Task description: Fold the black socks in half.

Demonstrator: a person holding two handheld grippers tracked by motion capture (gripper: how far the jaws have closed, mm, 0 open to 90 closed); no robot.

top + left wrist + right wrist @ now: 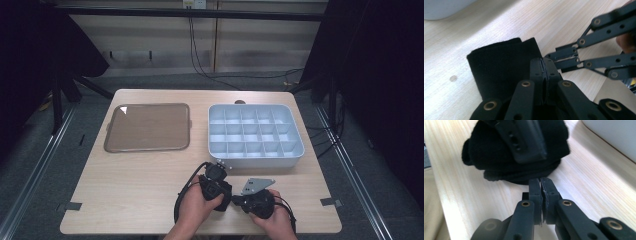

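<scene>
While both sets of fingers pinch the black cloth (499,67) near the tabletop's (135,190) front edge, I see my left gripper (543,72) and right gripper (541,191) fully closed; its long axis I cannot tell.

Occlusions and cut-offs around the black cloth

In the high view the hands and both tools cover the black cloth (226,197); can't tell how it lies. Left tool (544,65) hides the cloth's right part in its own view, bottom edge crops the rest. Right tool view: other tool's jaw covers the cloth's middle, top edge crops it. Grey compartment box (614,135) blurred, cut off at the corner.
</scene>
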